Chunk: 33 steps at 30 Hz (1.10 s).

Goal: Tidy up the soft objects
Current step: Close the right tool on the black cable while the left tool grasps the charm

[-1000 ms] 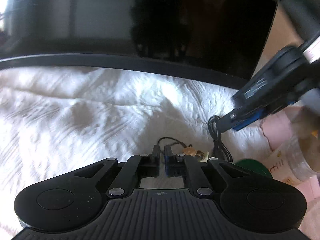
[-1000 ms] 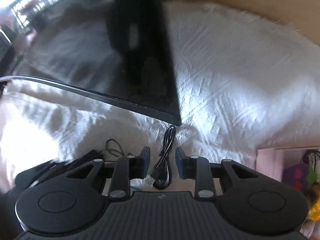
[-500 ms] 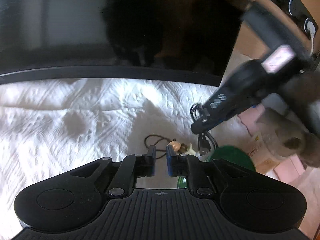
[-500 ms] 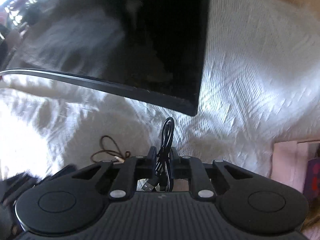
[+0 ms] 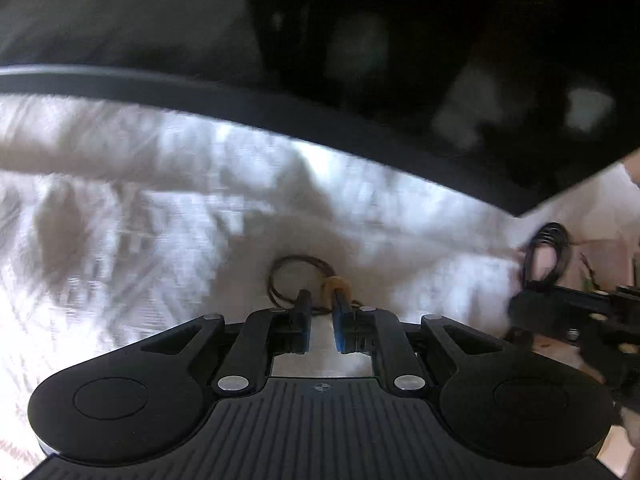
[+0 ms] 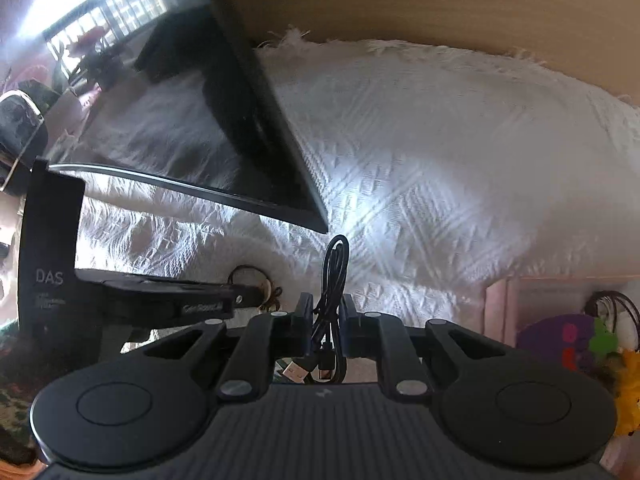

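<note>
My right gripper (image 6: 325,312) is shut on a coiled black USB cable (image 6: 334,276); its plugs hang behind the fingers. The cable (image 5: 546,254) and right gripper (image 5: 568,312) also show at the right of the left wrist view. My left gripper (image 5: 320,300) is narrowly open over the white textured cloth (image 5: 160,240). A thin brown cord loop with a tan bead (image 5: 338,284) lies at its fingertips, the loop (image 5: 296,268) just ahead. In the right wrist view the left gripper (image 6: 240,300) reaches that cord (image 6: 256,276).
A large black monitor (image 5: 400,40) stands on the cloth, its lower edge close ahead of both grippers (image 6: 240,128). A pink box with colourful soft items (image 6: 572,336) is at the right. A cardboard wall (image 6: 440,0) runs behind.
The right gripper closed on the black cable and lifted it. The left gripper moved forward to the brown cord and opened slightly; its view swung left.
</note>
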Each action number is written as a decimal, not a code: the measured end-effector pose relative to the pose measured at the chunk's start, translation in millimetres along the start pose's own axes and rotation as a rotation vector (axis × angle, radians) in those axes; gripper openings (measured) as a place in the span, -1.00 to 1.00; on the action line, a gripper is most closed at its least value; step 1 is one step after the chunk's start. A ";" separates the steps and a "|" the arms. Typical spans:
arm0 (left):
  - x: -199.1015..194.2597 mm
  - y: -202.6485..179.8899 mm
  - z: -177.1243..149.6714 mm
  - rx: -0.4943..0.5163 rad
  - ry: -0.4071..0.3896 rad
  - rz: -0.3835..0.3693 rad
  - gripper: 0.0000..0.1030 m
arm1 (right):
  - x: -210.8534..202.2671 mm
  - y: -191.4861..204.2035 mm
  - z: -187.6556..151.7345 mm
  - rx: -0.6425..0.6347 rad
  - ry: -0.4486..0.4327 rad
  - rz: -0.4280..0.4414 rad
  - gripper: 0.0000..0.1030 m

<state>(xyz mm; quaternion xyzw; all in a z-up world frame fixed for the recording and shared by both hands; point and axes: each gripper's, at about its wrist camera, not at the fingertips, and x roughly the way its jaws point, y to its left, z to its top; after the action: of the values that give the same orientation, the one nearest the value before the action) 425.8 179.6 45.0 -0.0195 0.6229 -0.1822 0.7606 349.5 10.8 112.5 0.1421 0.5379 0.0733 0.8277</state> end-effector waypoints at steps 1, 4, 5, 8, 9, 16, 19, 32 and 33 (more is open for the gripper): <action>-1.6 -5.8 -0.1 0.009 0.007 -0.018 -0.72 | -1.2 -2.8 -0.7 0.004 -0.003 0.005 -0.75; -4.1 -25.1 -1.2 0.061 0.007 -0.015 -0.69 | -3.9 -8.6 -1.9 0.012 -0.013 0.009 -0.75; -2.1 -30.2 -1.1 0.075 0.012 0.003 -0.69 | -2.5 -8.9 -2.0 0.013 -0.014 0.009 -0.75; 10.2 -38.0 2.1 0.087 0.012 0.072 -0.62 | -2.1 -9.4 -2.3 0.018 -0.019 0.009 -0.75; 14.2 -39.7 3.0 0.089 0.011 0.092 -0.55 | -3.6 -9.2 -2.3 0.013 -0.022 0.011 -0.75; 24.0 -62.7 8.2 0.177 0.029 0.203 -0.53 | -7.0 -6.4 -4.6 -0.031 -0.039 0.007 -0.75; 28.6 -71.8 10.2 0.190 0.030 0.244 -0.52 | -11.5 -8.8 -6.4 -0.029 -0.047 0.020 -0.75; 34.9 -90.8 10.1 0.207 0.048 0.255 -0.29 | -23.1 -15.0 -15.8 -0.020 -0.076 0.057 -0.75; 33.1 -90.0 9.3 0.208 0.038 0.281 -0.35 | -24.9 -15.6 -16.5 -0.021 -0.082 0.055 -0.75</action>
<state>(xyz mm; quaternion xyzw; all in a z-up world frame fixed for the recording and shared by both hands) 417.2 83.8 39.0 0.1497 0.6115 -0.1379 0.7646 323.8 -8.3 123.0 0.1511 0.4984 0.0958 0.8483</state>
